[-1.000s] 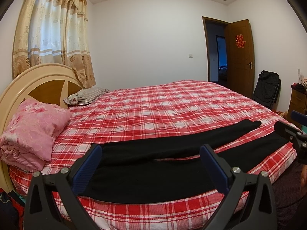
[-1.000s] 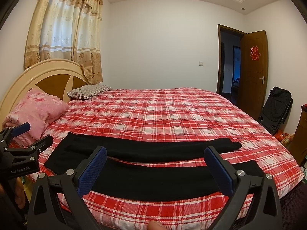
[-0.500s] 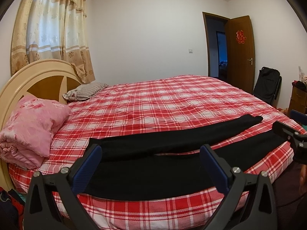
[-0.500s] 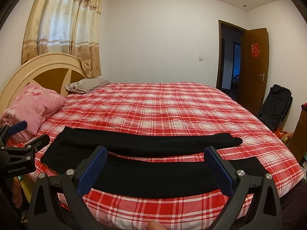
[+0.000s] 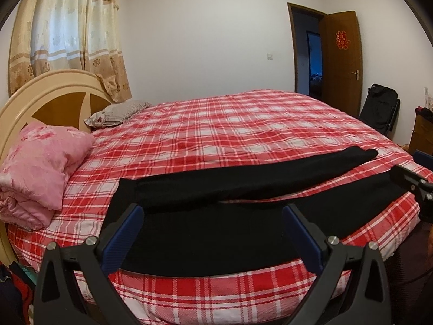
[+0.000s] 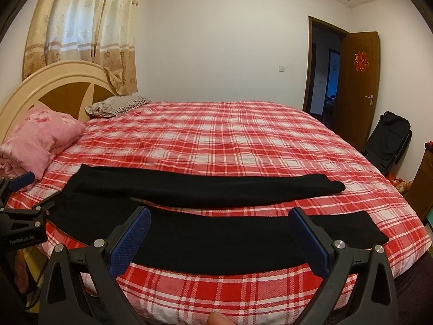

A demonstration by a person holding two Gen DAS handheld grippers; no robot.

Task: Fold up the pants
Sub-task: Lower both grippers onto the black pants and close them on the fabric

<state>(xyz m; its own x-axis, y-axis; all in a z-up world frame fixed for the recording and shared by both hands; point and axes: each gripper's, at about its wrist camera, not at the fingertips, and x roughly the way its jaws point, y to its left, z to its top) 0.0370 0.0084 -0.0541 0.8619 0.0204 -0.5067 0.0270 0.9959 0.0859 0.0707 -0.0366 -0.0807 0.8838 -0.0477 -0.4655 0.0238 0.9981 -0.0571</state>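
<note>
Pants point(image 5: 216, 233) lay flat along the near edge of the bed point(image 5: 243, 124), on the red plaid cover, waist toward the headboard point(image 5: 54, 92), legs toward the foot. The two legs were parted in a narrow V: far leg point(image 6: 205, 189) angled slightly inward, near leg point(image 6: 243, 241) parallel to the mattress edge.

Left gripper point(image 5: 212, 230) was spread wide, held above the waist end, nothing between its blue pads point(image 5: 123, 239); contact with the cloth not evident. Right gripper point(image 6: 220, 233) was likewise spread wide, empty, over the near leg toward the cuffs. Each gripper showed at the margin of the other's view.

Pink quilt point(image 5: 40, 168) lay folded by the headboard, just clear of the waistband. Striped pillow point(image 6: 119, 105) lay further back. Door point(image 6: 357, 86) stood open.
</note>
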